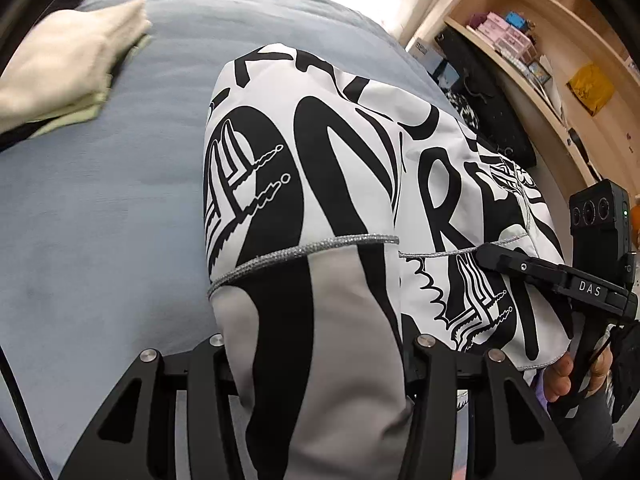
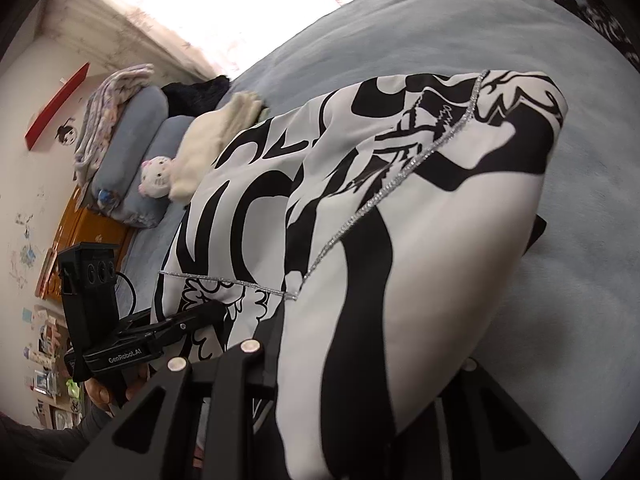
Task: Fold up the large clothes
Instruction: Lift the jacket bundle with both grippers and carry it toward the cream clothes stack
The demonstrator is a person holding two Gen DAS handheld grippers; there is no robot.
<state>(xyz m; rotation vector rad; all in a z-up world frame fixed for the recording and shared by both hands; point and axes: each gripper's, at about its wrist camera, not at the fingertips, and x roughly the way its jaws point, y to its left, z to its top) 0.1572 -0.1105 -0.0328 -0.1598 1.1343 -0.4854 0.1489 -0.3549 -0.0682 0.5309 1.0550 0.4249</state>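
1. A black-and-white printed garment (image 1: 320, 168) with silver-trimmed seams is held between both grippers, above a grey-blue bed (image 1: 100, 208).
2. The left gripper (image 1: 316, 364) is clamped on the garment: a thick bunch of grey, black and white cloth fills the gap between its fingers (image 1: 208, 360), which stand partly apart around that bunch.
3. In the right wrist view, the right gripper (image 2: 360, 360) is likewise clenched on the cloth; a white-and-black fold runs straight down between its fingers (image 2: 240, 368) and covers much of the far one.
4. Seen from the left wrist camera, the right gripper's slim black fingers (image 1: 504, 260) pinch the cloth at the silver trim, with the person's hand (image 1: 576, 372) on the handle beneath.
5. The garment's long axis runs away from both sets of fingers, forward over the bed; its far end lies rumpled on the cover while the near end is lifted.
6. Beyond the left fingers, up and to the left, a folded cream cloth (image 1: 68, 64) lies on the bed.
7. To the right of the left fingers stand wooden shelves (image 1: 560, 40) with small boxes.
8. Left of the right fingers are grey pillows (image 2: 132, 152) and a small plush toy (image 2: 156, 178).
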